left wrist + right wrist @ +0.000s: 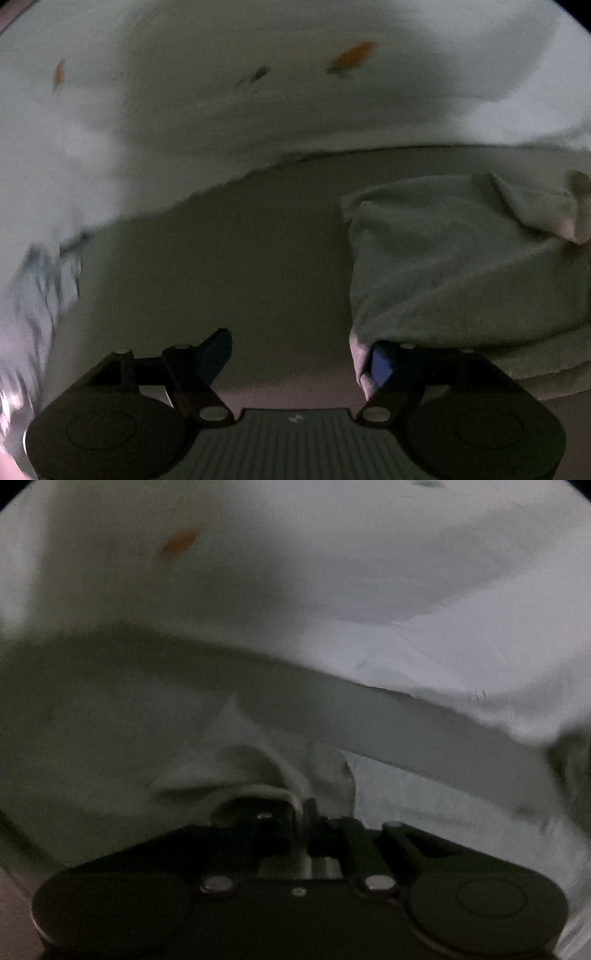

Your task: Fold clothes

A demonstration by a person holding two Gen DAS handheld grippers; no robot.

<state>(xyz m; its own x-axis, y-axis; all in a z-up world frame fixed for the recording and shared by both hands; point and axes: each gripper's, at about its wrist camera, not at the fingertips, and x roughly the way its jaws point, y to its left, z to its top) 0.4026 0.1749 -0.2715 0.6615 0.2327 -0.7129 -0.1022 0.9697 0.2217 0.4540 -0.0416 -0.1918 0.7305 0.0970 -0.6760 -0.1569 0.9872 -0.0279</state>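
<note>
1. Left wrist view: the left gripper point(301, 354) has its fingers apart, the pale towel point(461, 266) draped over one blue fingertip point(382, 363).
2. Right gripper point(306, 812) is clamped on white cloth point(258, 760), which bunches just beyond it.

— We record dim light in both wrist views; the edges are motion-blurred.

— Agreed. We note a plain, pale surface point(236, 280) beneath, seemingly a table or bed, though we cannot tell which. We can make out no walls, windows or floor from either view.
</note>
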